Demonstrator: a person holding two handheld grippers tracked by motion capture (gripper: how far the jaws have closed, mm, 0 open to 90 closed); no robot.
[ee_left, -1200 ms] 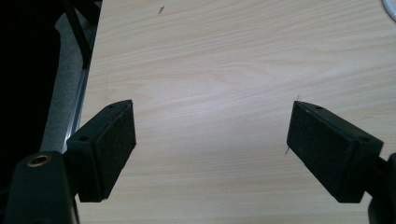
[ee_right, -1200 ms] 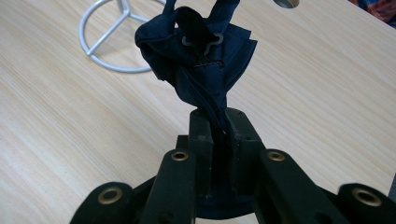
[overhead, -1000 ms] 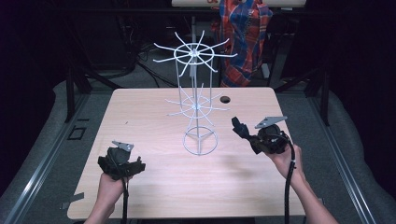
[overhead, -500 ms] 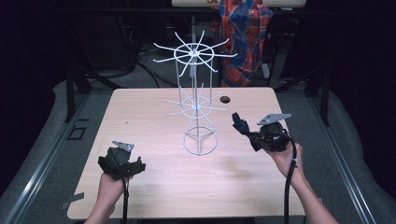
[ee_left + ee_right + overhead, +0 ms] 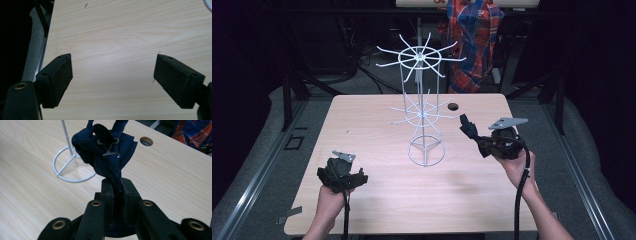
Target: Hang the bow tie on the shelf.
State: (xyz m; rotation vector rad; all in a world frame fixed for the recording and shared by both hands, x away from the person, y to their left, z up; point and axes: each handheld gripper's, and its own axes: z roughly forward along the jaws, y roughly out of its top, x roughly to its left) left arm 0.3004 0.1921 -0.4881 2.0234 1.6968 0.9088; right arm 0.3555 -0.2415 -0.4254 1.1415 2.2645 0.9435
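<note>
High view: a white wire rack (image 5: 423, 112) stands mid-table (image 5: 377, 200). The left gripper (image 5: 343, 172) rests near the front left edge; the right gripper (image 5: 484, 142), right of the rack's base, carries a dark cloth (image 5: 469, 128).

Left gripper view: jaws spread wide over bare wood (image 5: 117, 37).

Right gripper view: jaws pinched on the dark blue cloth (image 5: 106, 150), with a small metal clasp (image 5: 108, 146) on it, near the rack's ring base (image 5: 67, 167).

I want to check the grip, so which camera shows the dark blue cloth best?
The right gripper view: the dark blue cloth sits close up, pinched between the right gripper jaws, with a small metal hook on it. In the high view the cloth is a small dark shape beside the white wire rack.
</note>
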